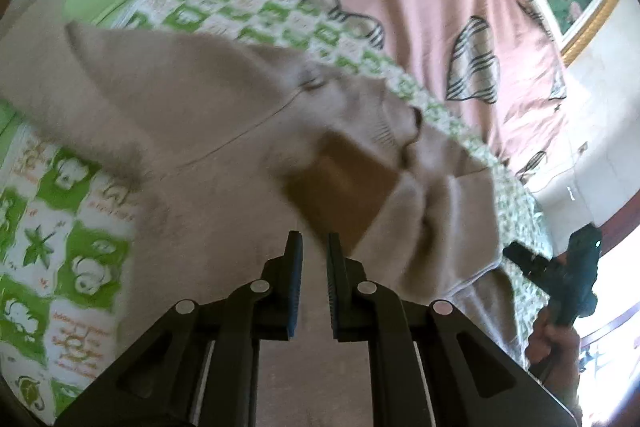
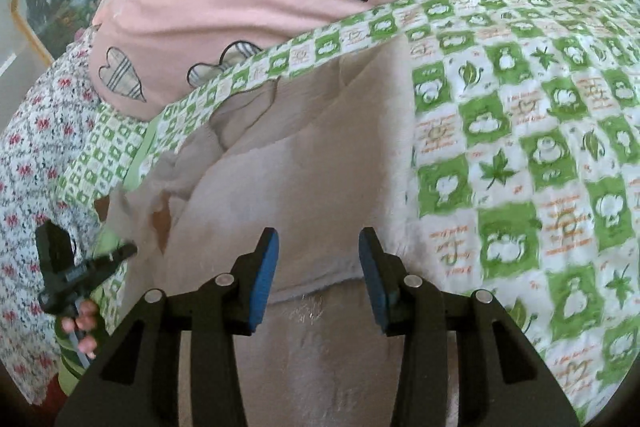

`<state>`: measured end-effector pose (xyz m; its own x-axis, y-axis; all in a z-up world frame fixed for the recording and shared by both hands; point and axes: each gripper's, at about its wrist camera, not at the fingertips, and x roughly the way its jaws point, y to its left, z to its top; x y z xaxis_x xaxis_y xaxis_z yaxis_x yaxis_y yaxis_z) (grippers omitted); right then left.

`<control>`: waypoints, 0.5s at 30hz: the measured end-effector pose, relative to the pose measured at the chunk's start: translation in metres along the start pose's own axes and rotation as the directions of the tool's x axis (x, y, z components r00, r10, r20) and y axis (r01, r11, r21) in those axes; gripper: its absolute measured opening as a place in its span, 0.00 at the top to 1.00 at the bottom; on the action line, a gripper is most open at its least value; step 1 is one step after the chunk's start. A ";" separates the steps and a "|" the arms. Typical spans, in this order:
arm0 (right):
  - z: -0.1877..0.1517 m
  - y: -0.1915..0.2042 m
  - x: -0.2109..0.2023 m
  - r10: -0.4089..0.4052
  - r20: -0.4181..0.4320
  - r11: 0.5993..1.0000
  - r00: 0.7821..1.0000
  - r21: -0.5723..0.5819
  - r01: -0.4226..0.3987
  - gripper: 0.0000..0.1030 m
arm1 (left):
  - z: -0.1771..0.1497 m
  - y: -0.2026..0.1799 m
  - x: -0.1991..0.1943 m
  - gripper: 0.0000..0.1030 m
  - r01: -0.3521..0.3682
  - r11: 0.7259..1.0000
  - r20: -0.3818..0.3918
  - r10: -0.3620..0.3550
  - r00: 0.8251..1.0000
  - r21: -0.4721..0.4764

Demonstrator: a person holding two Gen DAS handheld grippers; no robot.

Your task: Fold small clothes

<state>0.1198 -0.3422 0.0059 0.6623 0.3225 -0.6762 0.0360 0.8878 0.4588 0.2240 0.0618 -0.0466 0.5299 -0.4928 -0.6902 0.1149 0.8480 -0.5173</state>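
1. Your left gripper [image 1: 314, 247] has its jaws nearly together with only a narrow gap, and I see no cloth between them; it hovers over the near part of the garment [image 1: 224, 131].
2. Your right gripper [image 2: 318, 247] is wide open and holds nothing, poised above the near hem.
3. The garment lies on the green-checked sheet [image 2: 520, 155], with the pink quilt [image 2: 224, 7] beyond it.
4. Pinch one layer at each near edge and lift both sides evenly, so the fold lands straight.
5. The fabric looks soft, fuzzy, beige and limp; a sleeve sticks out far left, and the ribbed collar is bunched.
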 end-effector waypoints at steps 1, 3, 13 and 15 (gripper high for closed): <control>0.005 0.000 0.002 -0.017 0.000 1.000 1.000 -0.006 0.017 0.57 | 0.002 0.003 0.005 0.67 0.020 1.000 -0.023 -0.020 1.000 -0.019; 0.010 -0.001 0.005 -0.039 0.006 0.999 0.999 -0.002 0.039 0.53 | 0.003 0.008 0.008 0.51 0.046 0.998 -0.036 -0.047 0.998 -0.037; 0.038 -0.009 0.011 -0.096 0.040 0.995 0.995 0.014 0.095 0.48 | 0.031 -0.028 0.070 0.42 0.013 1.000 -0.079 -0.011 0.997 0.023; 0.045 -0.018 0.011 -0.133 0.056 0.991 0.990 0.040 0.131 0.48 | 0.032 -0.030 0.073 0.77 0.017 0.999 -0.072 -0.014 0.997 0.047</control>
<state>0.1600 -0.3694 0.0155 0.6922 0.1828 -0.6982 0.1525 0.9085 0.3891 0.2857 0.0064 -0.0647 0.4659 -0.5175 -0.7177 0.1635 0.8475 -0.5049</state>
